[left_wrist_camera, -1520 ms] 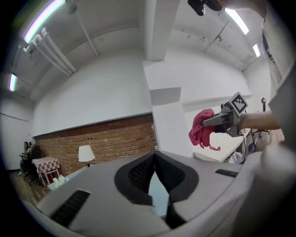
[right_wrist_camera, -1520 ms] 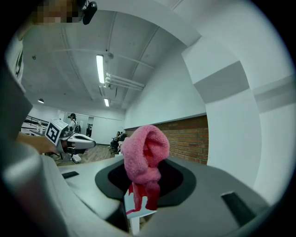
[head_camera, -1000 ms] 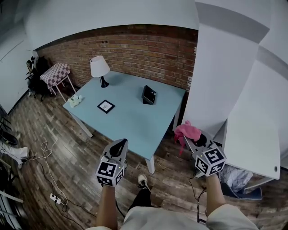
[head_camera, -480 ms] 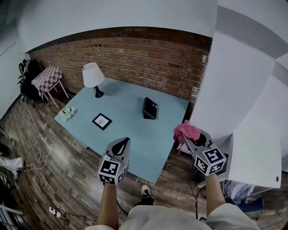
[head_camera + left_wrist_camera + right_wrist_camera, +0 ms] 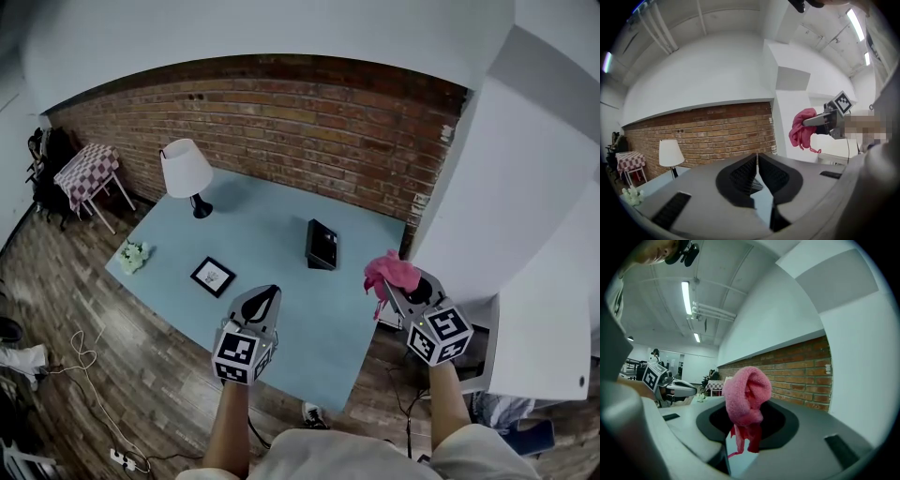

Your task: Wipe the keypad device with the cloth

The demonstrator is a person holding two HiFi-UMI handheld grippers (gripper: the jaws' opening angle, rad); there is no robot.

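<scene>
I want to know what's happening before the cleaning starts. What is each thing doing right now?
pink cloth: bunched up, pinched in the right gripper's jaws.
right gripper: jaws shut on the pink cloth.
left gripper: jaws opening a crack, nothing between them.
keypad device: propped at a tilt on the table, untouched.
lamp: standing upright.
picture frame: lying flat.
flowers: lying near the table's corner.

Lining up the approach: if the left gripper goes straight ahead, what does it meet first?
Likely the keypad device, seen just past the left gripper's opening, empty jaws; depth is unclear.
</scene>
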